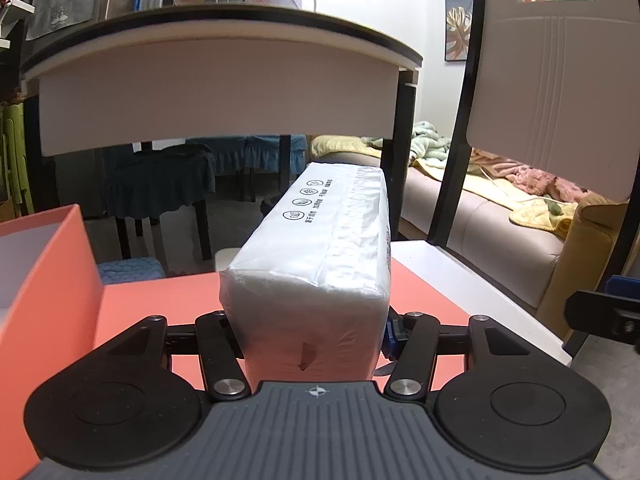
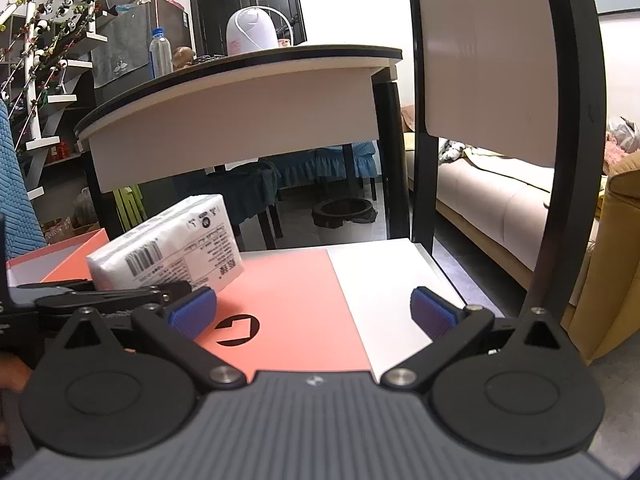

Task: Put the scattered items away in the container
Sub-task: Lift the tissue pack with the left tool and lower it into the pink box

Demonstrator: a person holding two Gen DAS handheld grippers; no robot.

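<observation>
A white tissue pack (image 1: pixel 320 256) in clear plastic wrap is clamped between the fingers of my left gripper (image 1: pixel 310 328) and sticks out forward, raised over an orange lid (image 1: pixel 160 304). The right wrist view shows the same tissue pack (image 2: pixel 168 248) tilted, with the left gripper (image 2: pixel 120 296) shut on its near end. An open orange box (image 1: pixel 44 264) with a pale inside stands at the left; the same box (image 2: pixel 56 258) lies behind the pack. My right gripper (image 2: pixel 314 310) hovers open over the orange lid (image 2: pixel 288 304), its blue pads (image 2: pixel 434 312) wide apart and nothing between them.
The lid lies on a white chair seat (image 2: pixel 388 280), whose backrest (image 2: pixel 488 60) rises at the right. A round table (image 1: pixel 216 80) stands ahead with a bottle (image 2: pixel 161 56) on top. A sofa (image 2: pixel 492 204) is at the right. A hand shows at the left edge (image 2: pixel 12 372).
</observation>
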